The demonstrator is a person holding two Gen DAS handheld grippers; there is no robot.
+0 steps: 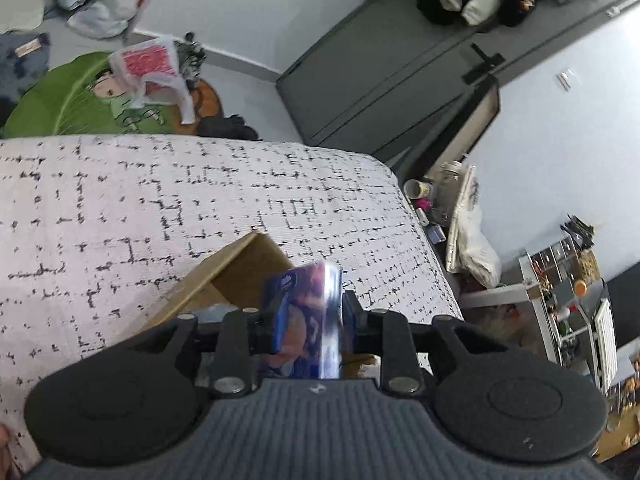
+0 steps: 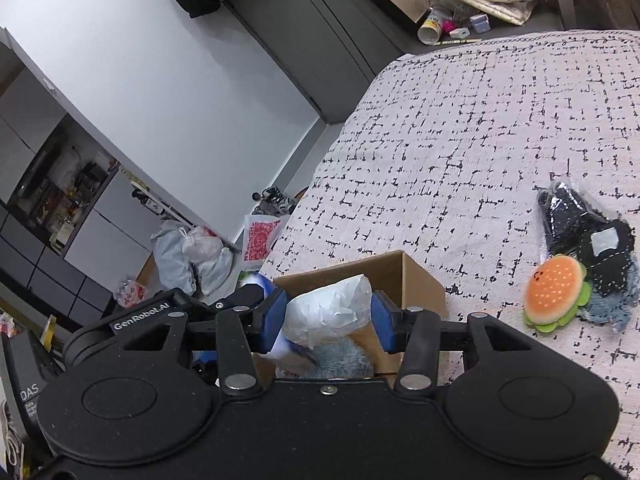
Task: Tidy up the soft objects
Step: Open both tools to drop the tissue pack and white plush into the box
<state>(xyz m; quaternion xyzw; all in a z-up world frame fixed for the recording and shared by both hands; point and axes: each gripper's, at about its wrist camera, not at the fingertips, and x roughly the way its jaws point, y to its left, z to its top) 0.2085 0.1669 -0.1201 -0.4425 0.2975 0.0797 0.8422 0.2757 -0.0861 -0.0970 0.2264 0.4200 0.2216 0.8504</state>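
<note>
My left hand-held gripper (image 1: 308,316) has a blue printed packet (image 1: 306,312) between its pads, jaws narrow. The packet stands on edge, long axis running away from the camera along the fingers, glossy side edge catching light. Contact on both pads looks likely, but motion blur makes it hard to confirm. It sits over the near end of an open cardboard box (image 1: 236,276), which rests on the bed (image 1: 160,200) with the black-and-white grid cover.

My right hand-held gripper (image 2: 328,316) is clamped at medium width on a white crinkled plastic-wrapped bundle (image 2: 328,308). Blue pads (image 2: 274,316) press both sides. The bundle's long axis lies roughly crosswise between the pads, its far end tilted up toward the right, and it hangs right over the cardboard box (image 2: 416,280) opening.

Inside the box, in the right wrist view: something fluffy grey-blue (image 2: 344,356) low down, plus a bit of blue-white packaging under the bundle; I can't tell what that is.

Still out on the bed cover (image 2: 460,140), to the right of the box: a plush hamburger (image 2: 556,294) lying flat, touching a black item in clear wrap (image 2: 580,228) and a scrap of denim fabric (image 2: 612,304) behind it.

The floor (image 2: 168,92) beyond the bed has white plastic bags (image 2: 192,252) and a red-printed bag (image 2: 260,240).
</note>
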